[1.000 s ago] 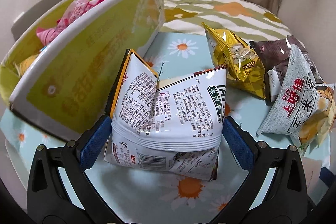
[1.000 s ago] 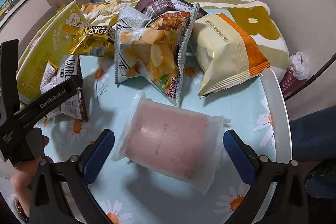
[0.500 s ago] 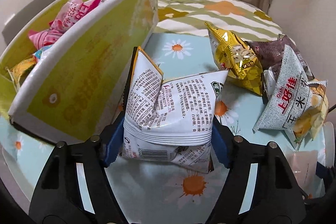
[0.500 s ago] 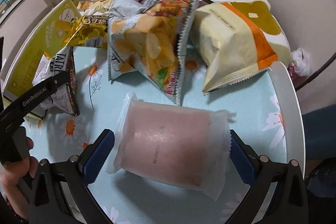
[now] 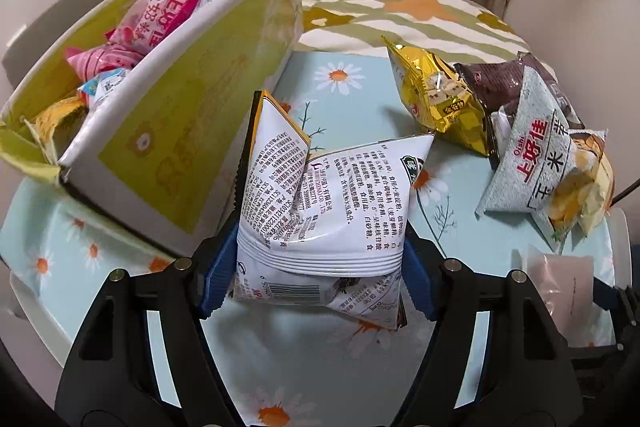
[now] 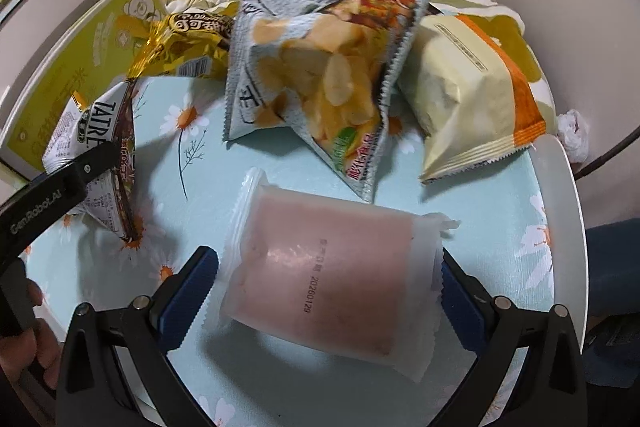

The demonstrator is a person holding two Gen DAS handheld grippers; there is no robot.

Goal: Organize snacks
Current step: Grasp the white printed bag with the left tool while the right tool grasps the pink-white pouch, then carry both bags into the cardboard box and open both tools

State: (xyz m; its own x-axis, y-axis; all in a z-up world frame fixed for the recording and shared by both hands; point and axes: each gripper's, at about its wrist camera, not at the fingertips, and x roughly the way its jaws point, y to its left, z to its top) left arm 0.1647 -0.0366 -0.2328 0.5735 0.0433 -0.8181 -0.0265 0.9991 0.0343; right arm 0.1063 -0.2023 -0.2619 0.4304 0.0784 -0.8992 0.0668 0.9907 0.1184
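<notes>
My left gripper (image 5: 318, 275) is shut on a white snack bag with black print (image 5: 328, 211), squeezing its lower part just above the daisy tablecloth; the bag also shows in the right wrist view (image 6: 96, 163). A yellow-green box (image 5: 168, 131) with several snack packs inside stands to its left. My right gripper (image 6: 328, 291) is open around a frosted pink packet (image 6: 328, 267) that lies on the table; its blue pads stand on either side, the right one close to the packet's edge.
On the table behind lie a gold bag (image 5: 440, 99), a grey chip bag (image 6: 320, 83), a dark brown bag (image 5: 500, 83) and a cream-and-orange bag (image 6: 472, 99). The table rim (image 6: 564, 211) is at the right. A striped cushion (image 5: 400, 11) lies beyond.
My left gripper has closed on the white bag and moved nearer the box. My right gripper has moved forward around the pink packet, jaws narrowing toward it.
</notes>
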